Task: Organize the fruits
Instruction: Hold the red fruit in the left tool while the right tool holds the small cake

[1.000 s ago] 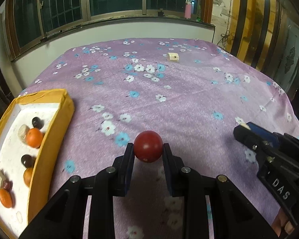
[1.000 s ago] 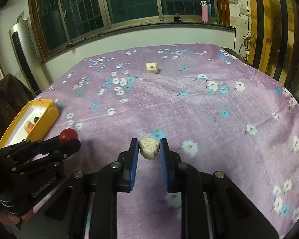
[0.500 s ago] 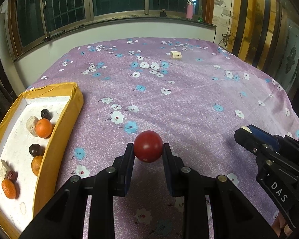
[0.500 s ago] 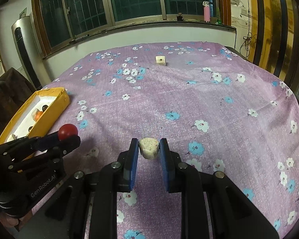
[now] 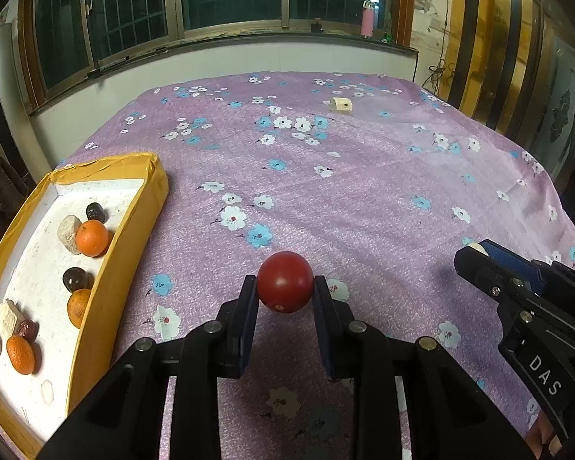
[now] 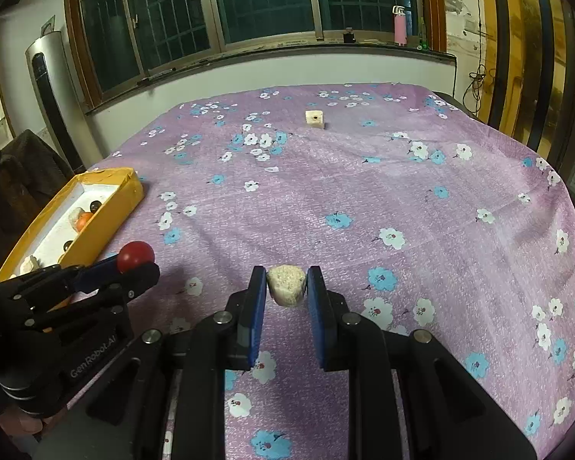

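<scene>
Fruits are mid-carry: left hand-held gripper (image 5: pixel 285 299) clamps a round red fruit (image 5: pixel 285 286), right hand-held gripper (image 6: pixel 286 287) pinches a pale rough lump (image 6: pixel 286 284), the yellow-walled tray (image 5: pixel 134 230) waiting at nine o'clock.

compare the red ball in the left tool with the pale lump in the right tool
The smooth round red fruit is glossy and evenly spherical; the rough pale beige chunk is matte, crumbly-looking and irregular. The red fruit spreads the left tool wider than the beige chunk spreads the right tool. Both are pinched clear above the purple floral cloth.
</scene>
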The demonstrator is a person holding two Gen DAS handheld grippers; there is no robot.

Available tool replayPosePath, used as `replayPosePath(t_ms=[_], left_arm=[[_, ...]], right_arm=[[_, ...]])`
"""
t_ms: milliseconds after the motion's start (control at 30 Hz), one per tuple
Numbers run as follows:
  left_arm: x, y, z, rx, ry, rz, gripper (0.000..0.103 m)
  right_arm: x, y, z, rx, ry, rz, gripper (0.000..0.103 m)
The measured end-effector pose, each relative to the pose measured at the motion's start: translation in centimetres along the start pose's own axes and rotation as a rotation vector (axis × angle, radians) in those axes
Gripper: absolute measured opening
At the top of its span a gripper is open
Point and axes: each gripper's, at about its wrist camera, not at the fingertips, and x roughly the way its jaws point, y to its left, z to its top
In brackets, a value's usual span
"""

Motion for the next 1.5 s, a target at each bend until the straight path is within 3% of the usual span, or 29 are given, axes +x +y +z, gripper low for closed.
replayPosePath(t_ms=[733,1167,1500], left_arm=[[-0.6,1.4,-0.6,-0.019,-0.007,-0.011,0.027],[0.0,0.2,-0.7,0.003,0.016,-0.050,0.027],[-1.7,1.4,-0.4,-0.017,-0.017,-0.040,0.027]], right_arm=[[-0.7,1.1,-0.4,-0.005,-0.003,0.007,0.023],[-2.6,-0.5,-0.5,0.031,-0.014,-0.068,0.023],[-2.0,-0.2,-0.7,0.028,-0.003,-0.042,0.023]])
